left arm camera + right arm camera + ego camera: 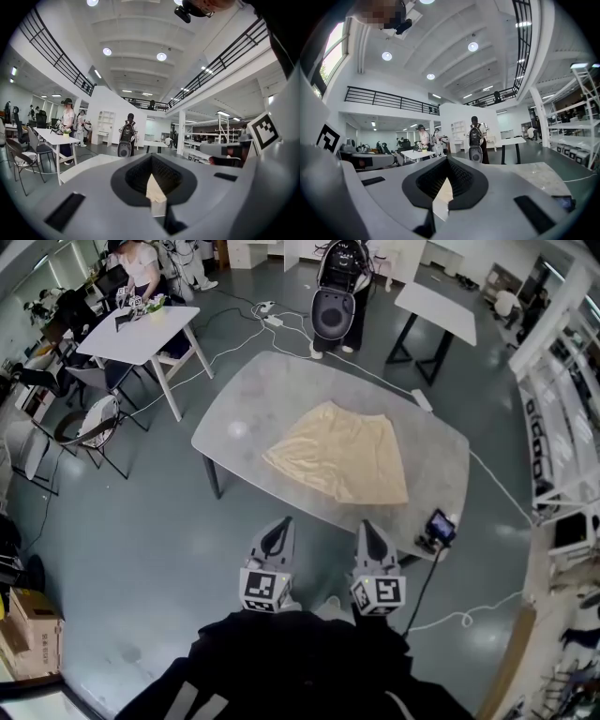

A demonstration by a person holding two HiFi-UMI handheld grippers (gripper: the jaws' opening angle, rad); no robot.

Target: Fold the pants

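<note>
Pale yellow pants (339, 455) lie spread flat on a grey rounded table (242, 407) in the head view. My left gripper (284, 521) and right gripper (367, 524) hang side by side in front of the table's near edge, over the floor, well short of the cloth. Both point toward the table. In the left gripper view the left gripper's (151, 158) jaws are pressed together with nothing held. The right gripper's (447, 160) jaws are likewise together and empty in the right gripper view.
A small screen on a stand (440, 527) sits at the table's near right corner, and a white bar (422, 400) lies at its far right edge. A person with a black backpack (338, 292) stands beyond the table. White tables (141, 329) (437, 309), chairs (89, 423) and floor cables (469, 615) surround it.
</note>
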